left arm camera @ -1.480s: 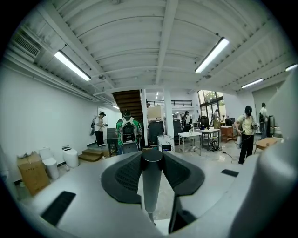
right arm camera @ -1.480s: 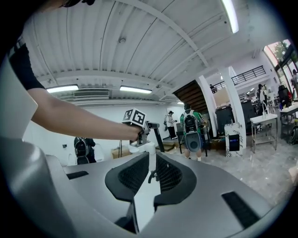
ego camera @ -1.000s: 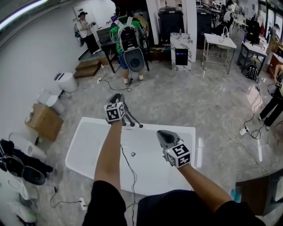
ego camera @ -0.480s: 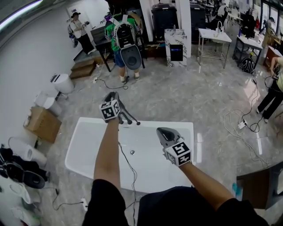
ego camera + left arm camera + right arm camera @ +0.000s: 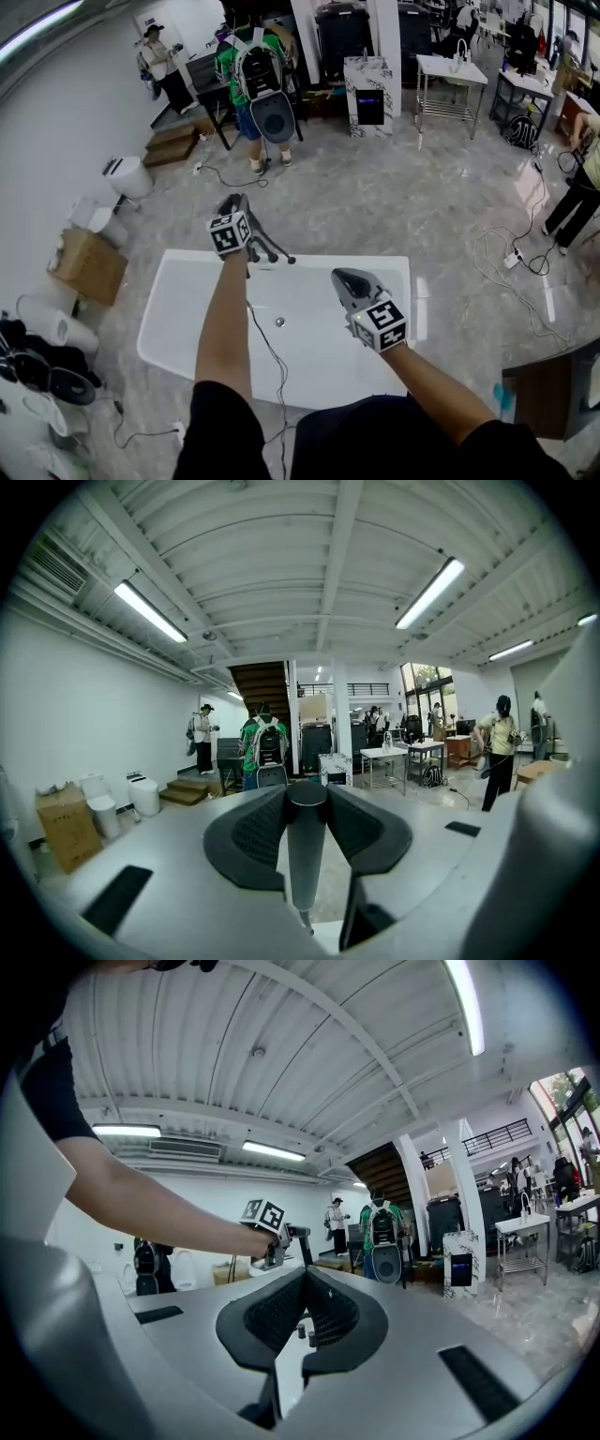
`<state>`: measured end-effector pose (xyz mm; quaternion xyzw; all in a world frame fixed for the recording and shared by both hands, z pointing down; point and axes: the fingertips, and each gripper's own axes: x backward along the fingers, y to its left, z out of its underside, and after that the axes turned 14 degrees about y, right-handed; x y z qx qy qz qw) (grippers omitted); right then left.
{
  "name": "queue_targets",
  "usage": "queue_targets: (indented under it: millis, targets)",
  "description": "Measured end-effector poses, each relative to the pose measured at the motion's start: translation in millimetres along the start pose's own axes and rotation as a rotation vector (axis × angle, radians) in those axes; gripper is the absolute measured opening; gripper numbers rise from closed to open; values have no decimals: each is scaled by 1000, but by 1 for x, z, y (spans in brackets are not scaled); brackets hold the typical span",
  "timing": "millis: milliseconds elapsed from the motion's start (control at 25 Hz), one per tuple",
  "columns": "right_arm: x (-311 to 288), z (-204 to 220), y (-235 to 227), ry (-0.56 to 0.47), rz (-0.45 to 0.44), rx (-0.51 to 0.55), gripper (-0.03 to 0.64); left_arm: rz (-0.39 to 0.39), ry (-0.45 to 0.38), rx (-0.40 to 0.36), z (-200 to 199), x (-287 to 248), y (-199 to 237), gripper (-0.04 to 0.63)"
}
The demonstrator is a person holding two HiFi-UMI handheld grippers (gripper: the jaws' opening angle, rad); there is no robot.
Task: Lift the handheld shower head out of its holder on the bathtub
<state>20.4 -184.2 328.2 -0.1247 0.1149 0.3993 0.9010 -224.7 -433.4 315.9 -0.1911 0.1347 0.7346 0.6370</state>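
The handheld shower head (image 5: 306, 846) is a dark grey stick standing upright between the pads of my left gripper (image 5: 307, 803), which is shut on its handle. In the head view the left gripper (image 5: 244, 208) is at the far rim of the white bathtub (image 5: 375, 262). From the right gripper view, the shower head (image 5: 302, 1244) rises just beyond the left gripper's marker cube, and its lower end is hidden. My right gripper (image 5: 343, 277) hovers over the tub's middle, shut and empty, pointing level toward the far rim.
Dark tap fittings (image 5: 274, 251) stand on the far rim beside my left gripper. A cardboard box (image 5: 87, 267) and white toilets (image 5: 127, 175) sit left of the tub. Cables and a power strip (image 5: 513, 260) lie on the floor. A person with a backpack (image 5: 251, 66) stands farther back.
Both grippers keep their places and states. Only the head view has drifted slightly.
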Motion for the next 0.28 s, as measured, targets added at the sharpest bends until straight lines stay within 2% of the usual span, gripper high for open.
queue_targets:
  millis: [280]
  targets:
    - [-16,1,-1,5,-8,0,-2,27,6,-29,3,-18,-4,129]
